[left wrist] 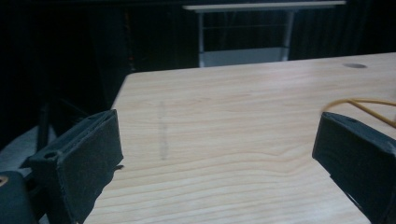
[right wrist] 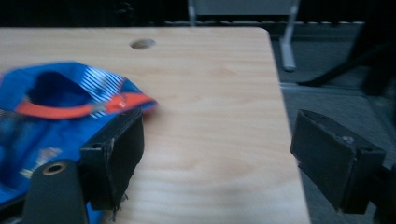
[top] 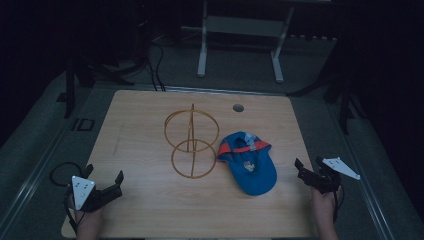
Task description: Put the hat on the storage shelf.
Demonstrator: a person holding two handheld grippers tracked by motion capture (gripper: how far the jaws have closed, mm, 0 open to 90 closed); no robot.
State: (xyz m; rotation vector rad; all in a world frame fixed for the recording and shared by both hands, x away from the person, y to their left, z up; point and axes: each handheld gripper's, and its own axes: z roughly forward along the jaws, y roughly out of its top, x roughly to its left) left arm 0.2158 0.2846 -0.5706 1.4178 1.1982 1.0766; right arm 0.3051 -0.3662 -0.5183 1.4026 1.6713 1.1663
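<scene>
A blue cap [top: 248, 161] with an orange band lies upside down on the wooden table [top: 140, 125], right of centre. Just left of it stands a gold wire frame [top: 192, 143] made of two rings on an upright rod. My left gripper [top: 104, 174] rests near the table's front left corner, open, with bare wood between its jaws [left wrist: 217, 154]; a bit of the wire frame [left wrist: 369, 105] peeks over its right jaw. My right gripper [top: 309, 163] hovers at the table's right edge, open and holding nothing [right wrist: 219, 149]. The cap [right wrist: 56, 107] lies behind its left jaw.
A round hole [top: 238, 107] sits near the table's far edge. Behind the table stands a white metal frame [top: 240, 30], and cables [top: 156, 67] run over the grey floor. Dark stand legs [top: 345, 100] flank the table on both sides.
</scene>
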